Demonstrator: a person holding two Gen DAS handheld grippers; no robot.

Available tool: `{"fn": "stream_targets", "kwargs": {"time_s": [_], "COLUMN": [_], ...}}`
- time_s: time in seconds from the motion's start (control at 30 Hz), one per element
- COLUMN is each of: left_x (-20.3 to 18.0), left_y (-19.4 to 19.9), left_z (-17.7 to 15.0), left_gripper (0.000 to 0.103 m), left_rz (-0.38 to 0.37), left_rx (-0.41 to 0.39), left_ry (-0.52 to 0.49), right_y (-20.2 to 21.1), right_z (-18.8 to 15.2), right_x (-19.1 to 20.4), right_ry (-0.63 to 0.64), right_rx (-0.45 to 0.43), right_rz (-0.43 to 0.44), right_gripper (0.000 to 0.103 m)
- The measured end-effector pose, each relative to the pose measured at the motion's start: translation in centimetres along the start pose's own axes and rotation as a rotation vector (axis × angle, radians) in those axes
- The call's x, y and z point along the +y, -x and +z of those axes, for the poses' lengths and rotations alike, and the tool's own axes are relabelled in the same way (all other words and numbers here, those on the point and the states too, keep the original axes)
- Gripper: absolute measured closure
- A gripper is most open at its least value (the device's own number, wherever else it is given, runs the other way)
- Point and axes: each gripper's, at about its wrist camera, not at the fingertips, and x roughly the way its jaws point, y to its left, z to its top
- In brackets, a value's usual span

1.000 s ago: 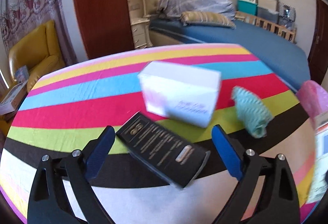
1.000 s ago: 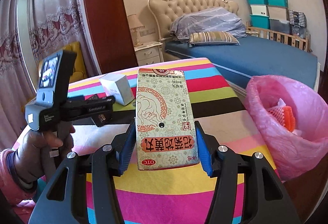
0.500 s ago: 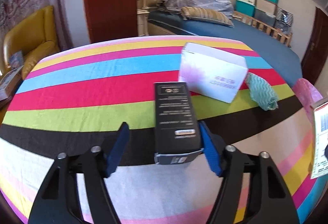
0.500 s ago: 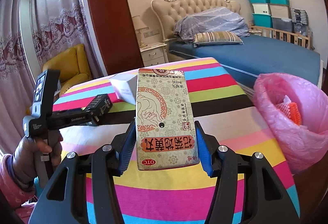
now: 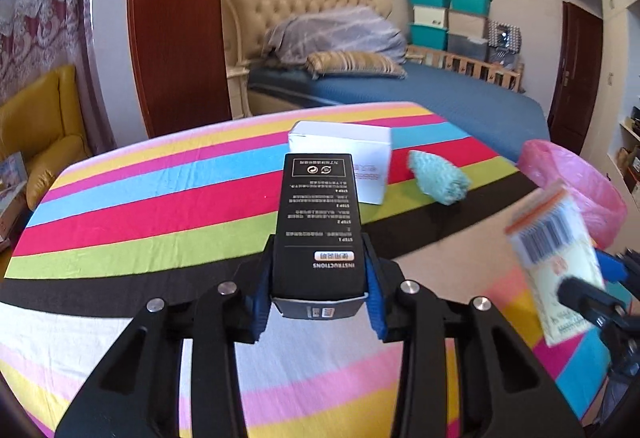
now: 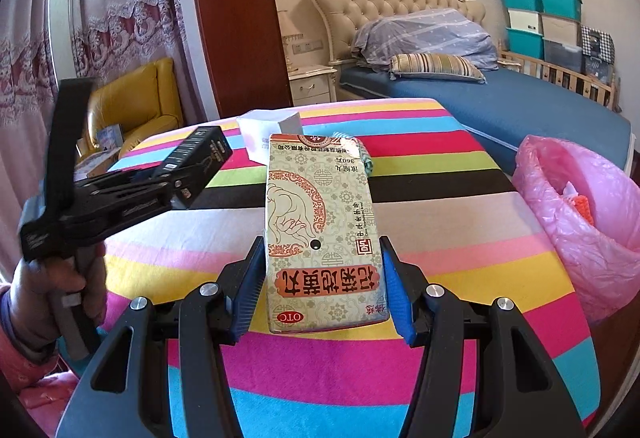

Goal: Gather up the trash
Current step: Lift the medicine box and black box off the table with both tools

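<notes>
Cardboard, thin and probably empty, makes up both held pieces, so I judge them light, stiff enough for a side grip near one end, yet easily crushed. Largest, the crinkly pink plastic trash bag (image 6: 580, 222) gapes at right of frame. The cream patterned medicine carton (image 6: 324, 234) sits at lower centre, clamped by the right gripper (image 6: 322, 302), jaws narrowed onto its sides. The slim black instruction-printed box (image 5: 318, 226) sits mid-frame, pinched likewise by the left gripper (image 5: 318, 302).
</notes>
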Motion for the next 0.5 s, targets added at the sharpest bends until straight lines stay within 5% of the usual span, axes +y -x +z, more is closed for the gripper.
{"fn": "stream_targets", "kwargs": {"time_s": [0.5], "left_x": [-1.2], "left_y": [6.5], "left_z": [-2.2], "left_gripper": [0.065], "left_rz": [-0.042], "left_rx": [-0.192], "left_ry": [-0.023], "right_y": [2.5], "right_z": [0.7], "right_x": [1.7], "right_ry": [0.042], "right_rx": [-0.099], "right_rz": [-0.075], "right_gripper": [0.050]}}
